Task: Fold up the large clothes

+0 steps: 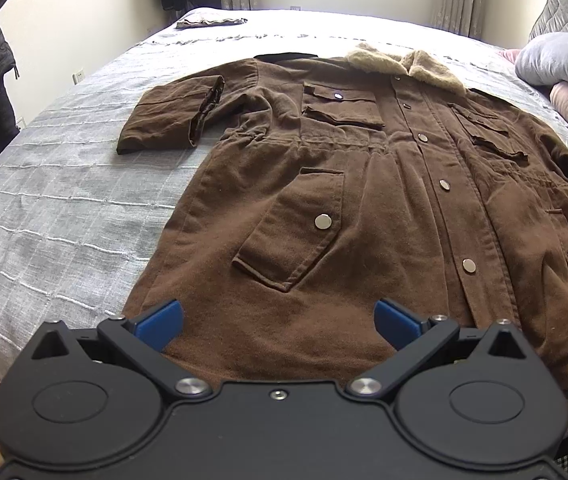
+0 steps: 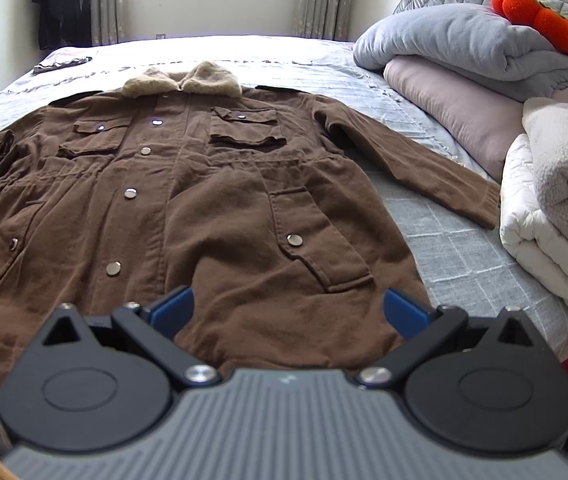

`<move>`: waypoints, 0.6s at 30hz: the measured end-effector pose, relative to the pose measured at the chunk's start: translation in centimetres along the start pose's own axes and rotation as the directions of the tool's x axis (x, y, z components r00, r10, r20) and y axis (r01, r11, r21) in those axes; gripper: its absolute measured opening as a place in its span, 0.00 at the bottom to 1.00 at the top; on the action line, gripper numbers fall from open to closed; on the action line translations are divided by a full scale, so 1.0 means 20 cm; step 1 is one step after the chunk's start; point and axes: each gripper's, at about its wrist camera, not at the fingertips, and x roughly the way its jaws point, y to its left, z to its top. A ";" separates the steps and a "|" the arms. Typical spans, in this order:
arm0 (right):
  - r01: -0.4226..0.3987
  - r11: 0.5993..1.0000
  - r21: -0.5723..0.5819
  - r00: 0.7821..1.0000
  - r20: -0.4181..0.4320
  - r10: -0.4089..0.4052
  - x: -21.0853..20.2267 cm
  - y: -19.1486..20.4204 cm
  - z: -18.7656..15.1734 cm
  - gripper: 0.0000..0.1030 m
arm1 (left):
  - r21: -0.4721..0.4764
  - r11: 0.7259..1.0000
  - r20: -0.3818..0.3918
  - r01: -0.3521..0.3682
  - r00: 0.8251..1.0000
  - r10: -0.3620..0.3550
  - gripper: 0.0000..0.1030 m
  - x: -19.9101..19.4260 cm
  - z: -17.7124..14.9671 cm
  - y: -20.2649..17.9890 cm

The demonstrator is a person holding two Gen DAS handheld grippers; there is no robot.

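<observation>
Brown coat (image 1: 364, 200) flat on grey bedspread (image 1: 63, 200), front up, buttoned, fleece collar (image 2: 181, 82) at far end. Hem nearest both tongs. Left gripper (image 1: 279, 322) spread wide, empty, over hem left of placket. Right gripper (image 2: 288, 312) spread wide, empty, over hem below lower pocket (image 2: 320, 240).

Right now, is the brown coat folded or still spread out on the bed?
Mostly spread: the coat lies flat, front up, one sleeve stretched out. Only the other sleeve is doubled back.
</observation>
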 end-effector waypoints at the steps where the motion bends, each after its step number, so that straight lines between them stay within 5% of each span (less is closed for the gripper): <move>1: -0.001 1.000 0.001 1.000 -0.002 0.001 0.00 0.00 0.00 1.00 | 0.002 1.000 0.001 0.000 1.000 0.000 1.00 0.00 0.00 0.00; 11: -0.015 1.000 -0.003 1.000 -0.008 0.015 0.02 0.00 0.01 1.00 | 0.022 0.999 0.042 0.030 0.999 -0.031 1.00 0.00 0.00 0.00; 18: -0.042 0.999 0.016 0.998 -0.043 0.043 0.08 -0.04 0.03 1.00 | 0.095 0.986 0.029 0.141 0.989 -0.144 1.00 0.03 0.02 0.00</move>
